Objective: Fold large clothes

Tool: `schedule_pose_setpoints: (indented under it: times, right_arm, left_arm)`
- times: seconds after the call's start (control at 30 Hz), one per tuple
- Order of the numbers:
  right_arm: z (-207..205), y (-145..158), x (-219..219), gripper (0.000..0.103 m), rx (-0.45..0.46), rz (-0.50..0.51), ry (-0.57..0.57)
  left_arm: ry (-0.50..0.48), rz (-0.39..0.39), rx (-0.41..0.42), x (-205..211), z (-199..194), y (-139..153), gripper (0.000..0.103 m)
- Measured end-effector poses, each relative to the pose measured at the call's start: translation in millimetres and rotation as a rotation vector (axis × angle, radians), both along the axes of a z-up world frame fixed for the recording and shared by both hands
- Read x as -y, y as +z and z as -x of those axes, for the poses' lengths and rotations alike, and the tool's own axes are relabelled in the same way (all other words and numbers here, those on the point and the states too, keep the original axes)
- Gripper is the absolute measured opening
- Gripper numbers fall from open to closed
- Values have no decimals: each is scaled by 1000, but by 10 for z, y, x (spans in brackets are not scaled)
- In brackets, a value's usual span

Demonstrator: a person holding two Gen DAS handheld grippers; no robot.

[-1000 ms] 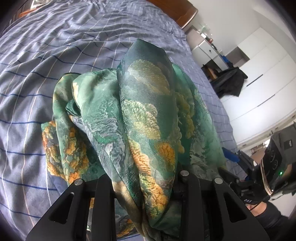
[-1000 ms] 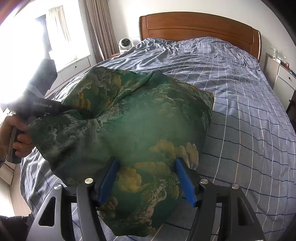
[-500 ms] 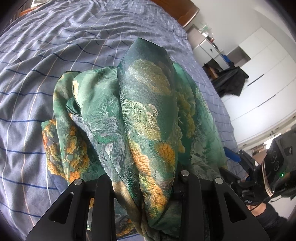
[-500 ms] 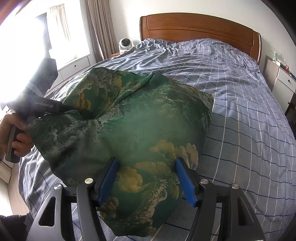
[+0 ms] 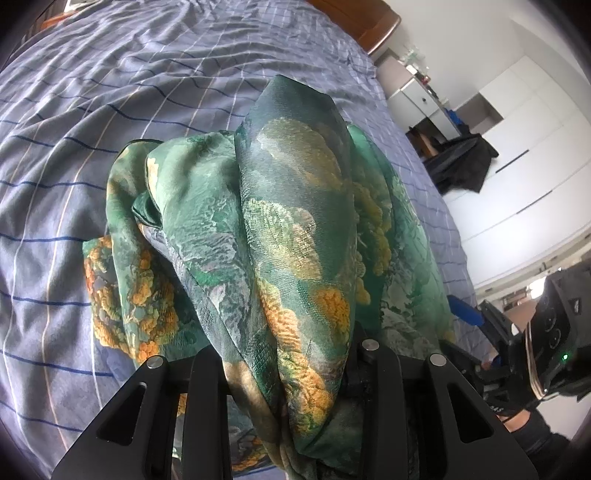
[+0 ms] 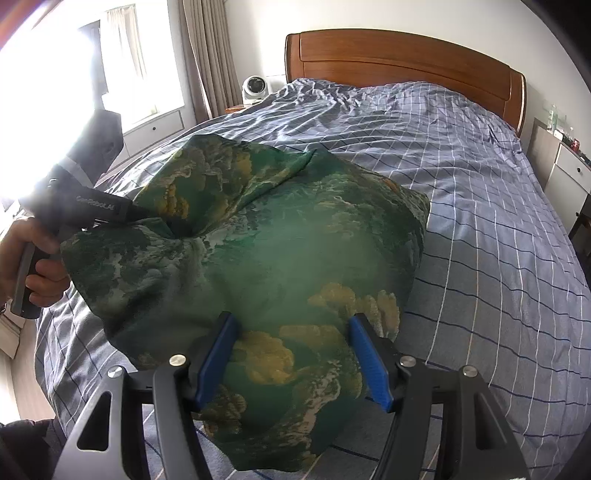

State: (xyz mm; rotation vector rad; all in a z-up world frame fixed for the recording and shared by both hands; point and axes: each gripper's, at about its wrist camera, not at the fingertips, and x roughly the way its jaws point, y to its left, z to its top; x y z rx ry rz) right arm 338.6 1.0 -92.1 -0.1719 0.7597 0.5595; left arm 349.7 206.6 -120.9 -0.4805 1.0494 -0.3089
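Both the left hand-held gripper (image 5: 288, 373) and the right hand-held gripper (image 6: 293, 354) were clamped on thick bunches of the green patterned garment (image 6: 280, 251), held above the bed (image 6: 480, 221), and that slippery, uneven cloth looked likely to slide out.

The left wrist view looks forward and down along its own black fingers (image 5: 207, 398), very near the green cloth (image 5: 288, 229) that fills the middle of the frame. It faces across the bed (image 5: 110, 92) toward the white wardrobe (image 5: 524, 155), with the headboard (image 5: 373, 26) at the top edge. The right wrist view looks down along its blue pads (image 6: 218, 354), equally near the cloth (image 6: 280, 266), and faces up the bed (image 6: 480, 184) toward the headboard (image 6: 406, 55) and the window (image 6: 92, 74). Both views share the cloth, the bed and the headboard. Each view also catches the other gripper: the right gripper (image 5: 476, 317) at the left view's right edge, the left gripper (image 6: 140, 214) at the right view's left edge.
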Motion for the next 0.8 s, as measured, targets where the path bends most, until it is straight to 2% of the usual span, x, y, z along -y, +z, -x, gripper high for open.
schedule_pose_setpoints:
  times: [0.43,0.57,0.7,0.8]
  right_arm:
    - [4,34,51,66,-18,-11,17]
    - [-21,92,266,66,-64,-91,-11]
    - [-46,274,634,66,-63,-217,-101]
    - [-68,385,773,66,-38,-267,-139]
  left_arm:
    - [-1,24,4,-31,18,-3,31]
    - [-13,28,9,-44,36,20,31]
    - [-36,19,20,-35,25,54,31]
    - [-36,40,20,-64,11,36,31]
